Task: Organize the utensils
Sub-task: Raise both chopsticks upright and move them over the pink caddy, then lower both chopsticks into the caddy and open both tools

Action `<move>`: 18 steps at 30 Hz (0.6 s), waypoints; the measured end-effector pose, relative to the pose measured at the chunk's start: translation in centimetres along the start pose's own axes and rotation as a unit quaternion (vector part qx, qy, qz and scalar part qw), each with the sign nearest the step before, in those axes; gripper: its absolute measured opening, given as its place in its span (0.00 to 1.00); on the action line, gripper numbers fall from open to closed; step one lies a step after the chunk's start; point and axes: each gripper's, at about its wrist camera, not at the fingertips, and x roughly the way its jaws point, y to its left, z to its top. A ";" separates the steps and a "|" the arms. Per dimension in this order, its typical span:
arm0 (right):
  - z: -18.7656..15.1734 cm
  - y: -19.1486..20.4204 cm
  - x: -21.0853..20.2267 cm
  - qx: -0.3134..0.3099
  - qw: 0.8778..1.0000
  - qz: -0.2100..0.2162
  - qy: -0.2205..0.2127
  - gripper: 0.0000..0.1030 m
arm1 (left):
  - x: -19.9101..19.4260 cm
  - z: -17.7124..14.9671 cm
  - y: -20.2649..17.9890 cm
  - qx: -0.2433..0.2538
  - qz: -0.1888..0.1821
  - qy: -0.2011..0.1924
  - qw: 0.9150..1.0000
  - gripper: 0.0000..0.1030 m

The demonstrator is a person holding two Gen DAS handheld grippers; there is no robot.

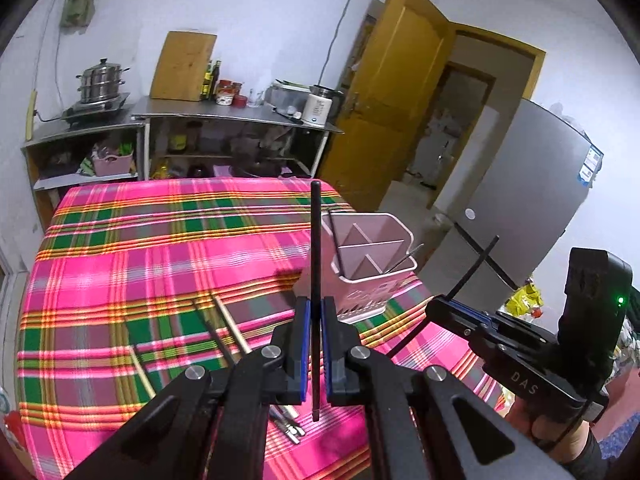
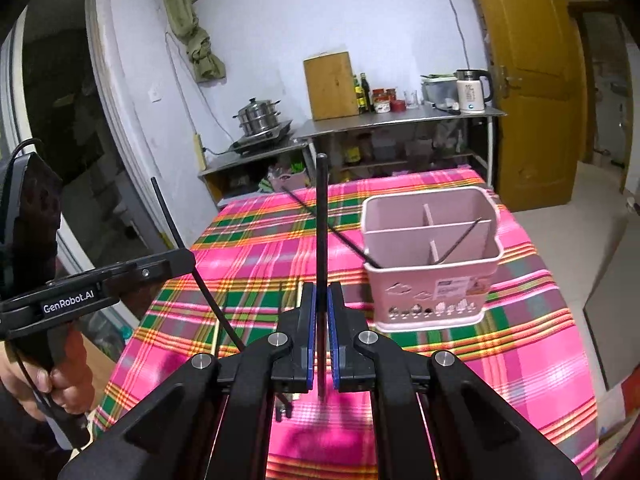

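Black chopstick clamped in left gripper jaws; right gripper jaws clamp another chopstick.

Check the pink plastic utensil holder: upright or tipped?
Upright. The pink plastic utensil holder stands on its base on the plaid tablecloth, open top up, two dark sticks leaning inside.

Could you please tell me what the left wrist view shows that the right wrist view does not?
Only the left wrist view shows the grey fridge and the chopsticks lying on the plaid cloth. Only the right wrist view shows the dark doorway on the left. Both show the pink holder, the steamer pot, and each gripper, left and right, shut on a black chopstick.
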 end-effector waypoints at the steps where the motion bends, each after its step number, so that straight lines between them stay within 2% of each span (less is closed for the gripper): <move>1: 0.2 -0.3 -0.1 0.002 1.000 -0.003 -0.002 0.05 | 0.3 0.2 -0.2 0.001 -0.002 0.000 1.000 0.05; 10: 2.4 -3.6 -0.8 0.023 0.999 -0.030 -0.022 0.05 | 3.2 3.4 -2.3 0.017 -0.030 0.001 0.999 0.05; 18: 6.5 -5.3 -2.0 0.029 0.996 -0.049 -0.066 0.05 | 3.9 8.3 -3.9 0.022 -0.045 -0.032 0.998 0.05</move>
